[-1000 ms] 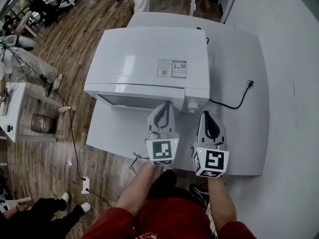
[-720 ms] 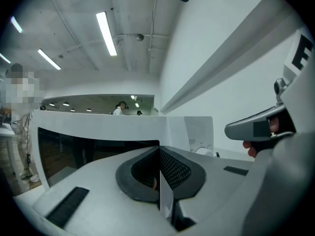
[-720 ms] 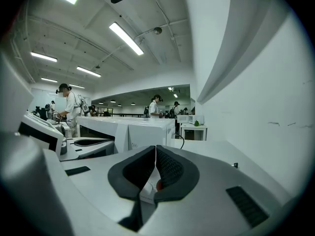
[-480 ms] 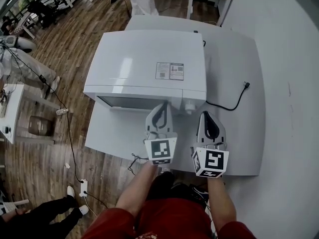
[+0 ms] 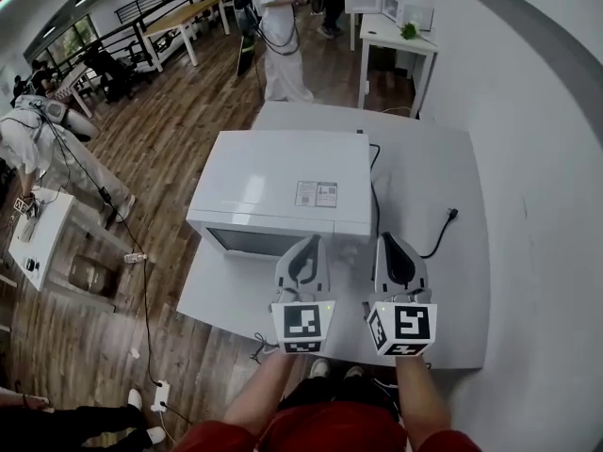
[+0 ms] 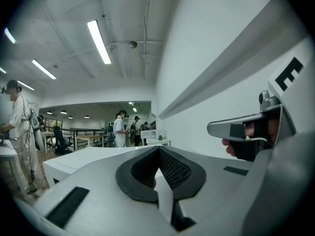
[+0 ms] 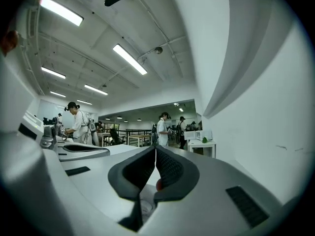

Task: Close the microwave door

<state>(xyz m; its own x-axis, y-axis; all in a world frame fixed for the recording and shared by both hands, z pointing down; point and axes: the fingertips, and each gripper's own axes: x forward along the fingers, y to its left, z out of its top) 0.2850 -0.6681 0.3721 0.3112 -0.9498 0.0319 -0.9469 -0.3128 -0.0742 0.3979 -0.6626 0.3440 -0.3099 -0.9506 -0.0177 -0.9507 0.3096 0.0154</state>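
The left gripper point(image 5: 311, 245) and right gripper point(image 5: 389, 243) were held level, each with its jaws pressed together on nothing, just in front of the microwave point(image 5: 283, 182), whose door looked already shut. A careless forward swing could have knocked its front or slid it along the table point(image 5: 424, 172), and the loose cord point(image 5: 441, 232) might have snagged. Beyond lay a wood floor point(image 5: 179, 130) and 1 person in white point(image 5: 278, 36).
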